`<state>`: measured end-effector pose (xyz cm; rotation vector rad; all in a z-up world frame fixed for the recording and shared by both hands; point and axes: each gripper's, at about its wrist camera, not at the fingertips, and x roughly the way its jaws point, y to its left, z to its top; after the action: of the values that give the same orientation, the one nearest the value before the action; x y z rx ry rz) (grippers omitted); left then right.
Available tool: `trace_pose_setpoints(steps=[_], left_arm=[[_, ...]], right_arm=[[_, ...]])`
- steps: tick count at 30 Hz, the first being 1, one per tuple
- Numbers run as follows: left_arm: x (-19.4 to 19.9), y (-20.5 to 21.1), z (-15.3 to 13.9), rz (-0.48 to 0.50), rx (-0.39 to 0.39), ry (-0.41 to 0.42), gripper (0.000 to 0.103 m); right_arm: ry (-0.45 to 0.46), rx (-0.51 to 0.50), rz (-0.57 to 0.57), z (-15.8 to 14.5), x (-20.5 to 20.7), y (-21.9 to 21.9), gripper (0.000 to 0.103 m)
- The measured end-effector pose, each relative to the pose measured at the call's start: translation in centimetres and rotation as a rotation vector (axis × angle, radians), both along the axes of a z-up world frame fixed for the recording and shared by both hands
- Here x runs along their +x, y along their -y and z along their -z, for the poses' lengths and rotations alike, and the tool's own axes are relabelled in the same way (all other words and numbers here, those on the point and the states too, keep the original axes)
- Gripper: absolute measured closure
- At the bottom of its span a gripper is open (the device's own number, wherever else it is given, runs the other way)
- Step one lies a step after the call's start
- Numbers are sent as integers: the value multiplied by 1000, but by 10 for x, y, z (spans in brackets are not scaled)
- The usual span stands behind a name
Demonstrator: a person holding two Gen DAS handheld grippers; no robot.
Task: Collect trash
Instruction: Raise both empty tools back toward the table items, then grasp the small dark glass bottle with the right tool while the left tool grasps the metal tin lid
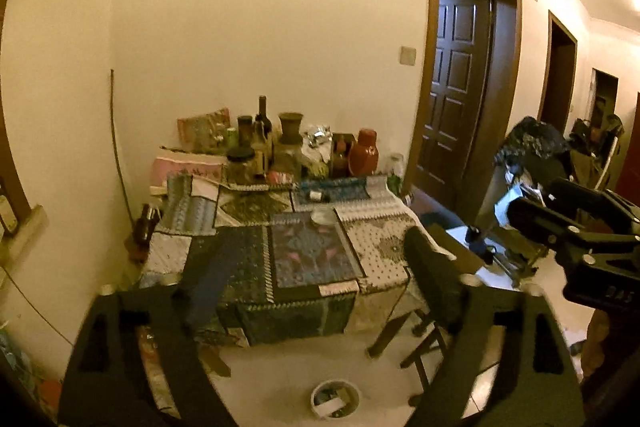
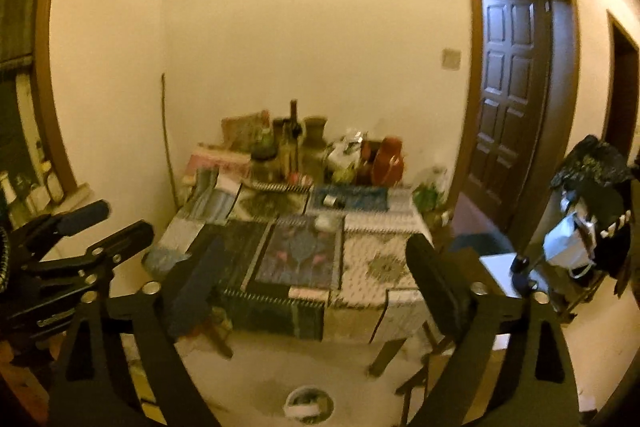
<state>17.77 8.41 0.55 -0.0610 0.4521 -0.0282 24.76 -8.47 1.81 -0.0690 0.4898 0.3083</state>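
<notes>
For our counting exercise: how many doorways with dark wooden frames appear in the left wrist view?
3: the nearest doorway right of the table, a second doorway farther along, a third doorway at the far end. Others may be hidden.

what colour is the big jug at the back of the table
Reddish-orange jug, clearest in the left wrist view.

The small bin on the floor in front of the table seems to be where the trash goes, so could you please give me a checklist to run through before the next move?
1. Left hand-held gripper open and holding nothing: ok.
2. Right hand-held gripper open and holding nothing: ok.
3. Small bin upright on the floor, opening in view, already holding some scraps: ok.
4. Trash target chosen: cannot tell; a small white crumpled item lies on the patterned table, too blurred to identify.
5. Either gripper near that item: not ok, both are held back from the table's near edge.
6. Chair at the table's right side may hinder the right-hand approach: cannot tell.
</notes>
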Motion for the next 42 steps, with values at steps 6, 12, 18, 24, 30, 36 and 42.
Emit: trace_pose_setpoints(steps=[6, 12, 18, 24, 30, 36, 42], left_arm=[[29, -2, 1, -8, -10, -7, 13], [82, 11, 12, -20, 17, -24, 13], [158, 30, 11, -37, 13, -35, 13], [227, 47, 13, -69, -31, -56, 13], [288, 61, 32, -101, -27, -115, 13], [337, 54, 61, -106, -37, -203, 13], [392, 28, 102, -67, -45, -296, 13]], right_arm=[[-14, 20, 23, 5, 29, 8, 8], [-23, 19, 24, 13, 68, 21, 8], [-33, 29, -8, 10, 132, 36, 8], [-63, 34, -54, 10, 201, 56, 8], [-101, 23, -83, 24, 256, 72, 8], [-170, 24, -76, 45, 299, 73, 8], [-230, 34, -18, 63, 337, 59, 8]])
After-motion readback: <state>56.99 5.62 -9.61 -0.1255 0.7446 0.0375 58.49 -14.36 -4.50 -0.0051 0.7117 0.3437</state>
